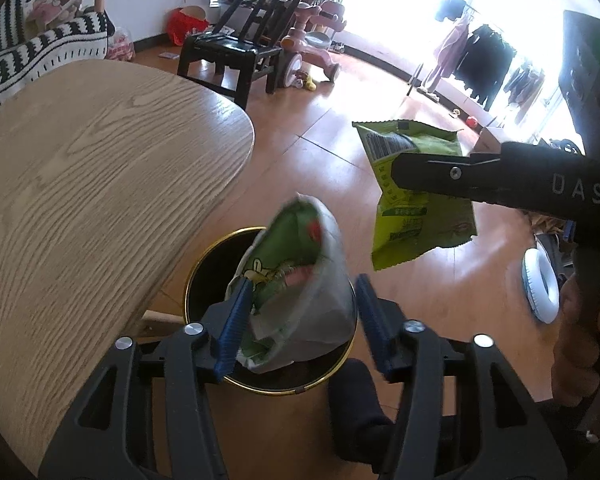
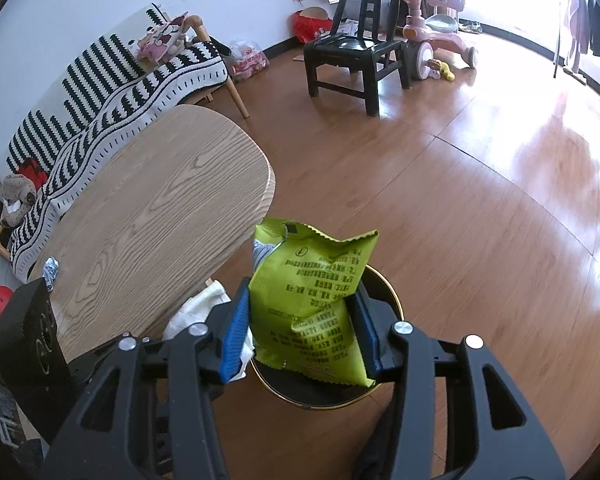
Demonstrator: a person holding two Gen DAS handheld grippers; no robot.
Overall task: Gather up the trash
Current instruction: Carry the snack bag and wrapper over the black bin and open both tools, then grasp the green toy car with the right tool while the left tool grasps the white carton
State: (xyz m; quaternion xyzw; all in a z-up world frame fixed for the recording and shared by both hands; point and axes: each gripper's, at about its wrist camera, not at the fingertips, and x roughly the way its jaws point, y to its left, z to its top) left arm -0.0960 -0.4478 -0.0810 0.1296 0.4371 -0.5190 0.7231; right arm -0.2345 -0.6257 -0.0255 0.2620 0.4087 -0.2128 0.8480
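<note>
You held both hand-held grippers over the black bin that stood on the floor just beside the wooden counter.

The left hand-held gripper stood with its jaws apart. A crumpled white-and-green wrapper sat between them above the bin mouth; it lay against the left pad, while the right pad stood clear of it. It was judged to be loose and dropping, not clamped.

The right hand-held gripper carried a green snack bag between its blue pads. Both pads appeared to touch the bag's sides, with its lower edge over the bin opening. In the left wrist view, that bag hung beside the bin rather than squarely over it.

Progress, as a judgement: two pieces had reached the bin and neither was fully inside.

Remaining: one small foil scrap lay on the counter near its edge. White cloth or paper showed by the left hand-held gripper; you could not tell whether it was trash.
</note>
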